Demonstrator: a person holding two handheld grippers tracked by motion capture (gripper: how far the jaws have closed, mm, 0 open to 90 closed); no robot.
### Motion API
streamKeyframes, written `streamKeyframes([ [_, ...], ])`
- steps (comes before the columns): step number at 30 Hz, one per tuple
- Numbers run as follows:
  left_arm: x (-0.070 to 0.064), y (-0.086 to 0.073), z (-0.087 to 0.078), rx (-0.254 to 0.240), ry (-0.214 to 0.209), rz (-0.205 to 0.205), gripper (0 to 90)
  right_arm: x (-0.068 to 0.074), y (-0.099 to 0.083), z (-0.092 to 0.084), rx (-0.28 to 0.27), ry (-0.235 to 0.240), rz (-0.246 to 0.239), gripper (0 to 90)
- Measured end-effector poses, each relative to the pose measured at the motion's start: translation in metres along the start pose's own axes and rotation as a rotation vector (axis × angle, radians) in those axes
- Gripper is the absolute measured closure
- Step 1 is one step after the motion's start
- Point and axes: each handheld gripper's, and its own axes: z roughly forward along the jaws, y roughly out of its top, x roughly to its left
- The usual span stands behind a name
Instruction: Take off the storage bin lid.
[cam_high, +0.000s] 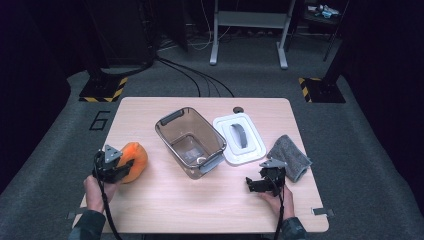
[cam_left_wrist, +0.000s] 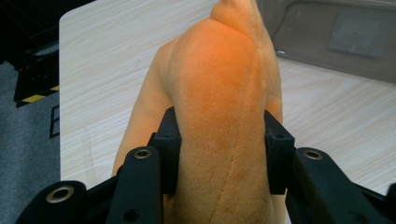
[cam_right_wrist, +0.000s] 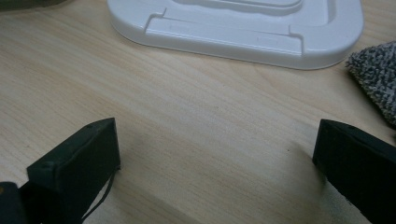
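Left gripper (cam_high: 120, 167) clamped on the orange plush toy (cam_high: 133, 161) at the table's (cam_high: 165, 210) front-left; in the left gripper view both pads press into the orange plush toy (cam_left_wrist: 219, 116), fabric bulging above them. Right gripper (cam_high: 265, 182) rests near the front-right, jaws wide apart over bare wood, nothing between them. Clear plastic bin (cam_high: 190, 142) sits mid-table, its white lid (cam_high: 239, 137) just beside it to the right. Grey cloth (cam_high: 290, 156) lies past the lid, close to the right gripper.
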Motion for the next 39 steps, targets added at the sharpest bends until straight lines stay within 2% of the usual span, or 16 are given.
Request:
streamKeyframes([
  [7, 0.003, 0.008, -0.008, -0.017, -0.016, -0.002, 60.1, 0.000, 0.000, 0.000, 0.000, 0.000, 0.000, 0.0],
  [14, 0.003, 0.020, -0.016, -0.041, -0.025, 0.019, 60.0, 0.000, 0.000, 0.000, 0.000, 0.000, 0.001, 0.0],
  [39, 0.008, 0.062, -0.028, -0.062, -0.044, 0.062, 59.8, 0.000, 0.000, 0.000, -0.001, -0.001, 0.001, 0.0],
])
